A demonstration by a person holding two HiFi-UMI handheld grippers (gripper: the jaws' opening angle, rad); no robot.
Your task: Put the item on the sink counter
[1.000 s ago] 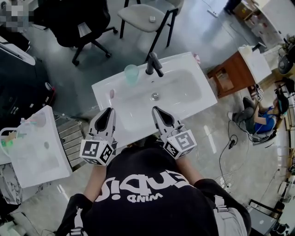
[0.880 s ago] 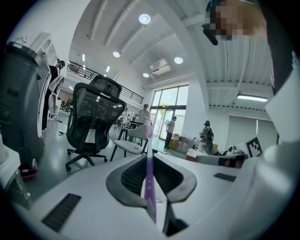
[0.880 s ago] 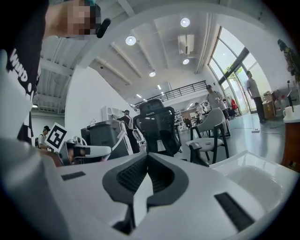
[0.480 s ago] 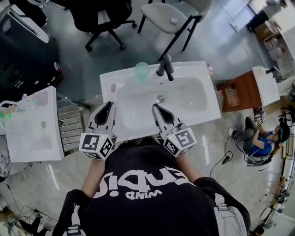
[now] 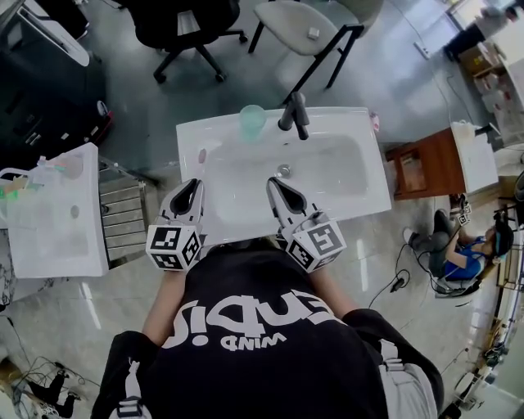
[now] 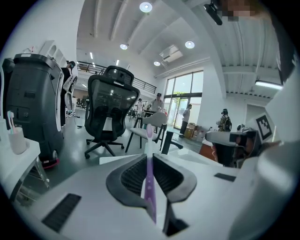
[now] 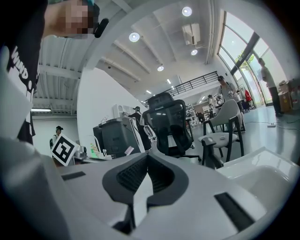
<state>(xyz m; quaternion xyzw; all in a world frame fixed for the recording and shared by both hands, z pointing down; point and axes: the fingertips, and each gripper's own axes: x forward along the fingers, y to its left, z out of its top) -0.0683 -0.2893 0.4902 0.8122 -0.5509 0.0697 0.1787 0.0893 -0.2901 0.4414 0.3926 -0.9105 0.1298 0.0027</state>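
The white sink counter [image 5: 364, 139] lies in front of me, with a black faucet [image 5: 292, 114] and a pale green cup [image 5: 252, 121] along its back edge. My left gripper [image 5: 190, 186] hovers over the counter's front left part. It is shut on a purple toothbrush [image 6: 149, 187] that stands up between the jaws, its pink head [image 5: 201, 155] poking out over the counter's left side. My right gripper [image 5: 272, 183] is over the front of the basin, shut with nothing in it [image 7: 146, 157].
A second white sink unit [image 5: 57, 213] with small items stands at the left. Behind the sink are a black office chair [image 5: 184, 16] and a grey chair [image 5: 299, 20]. A wooden cabinet [image 5: 426, 168] and a seated person [image 5: 463, 245] are at the right.
The head view has shifted, so the sink sits a little higher and to the right. Both grippers stay over the sink's front edge, and the left one still holds the toothbrush.
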